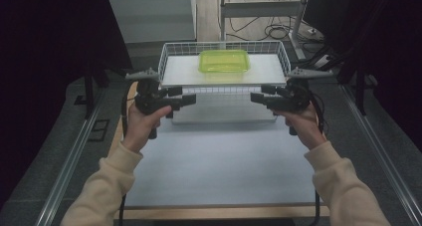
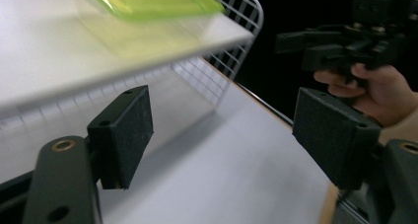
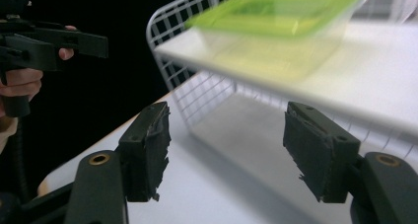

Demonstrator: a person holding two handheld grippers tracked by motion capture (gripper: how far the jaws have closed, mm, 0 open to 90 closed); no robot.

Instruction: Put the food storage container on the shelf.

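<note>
1. Cables on the floor (image 1: 268,29) are seen from the high view alone.
2. Green container (image 1: 224,61) sits on the wire rack (image 1: 171,52) shelf.
3. Left gripper (image 1: 186,97) and right gripper (image 1: 259,97) are held wide open, empty; pad wear is shown close-up.

A translucent box with a green lid (image 1: 224,61) sits flat on the white shelf (image 1: 263,71).
</note>
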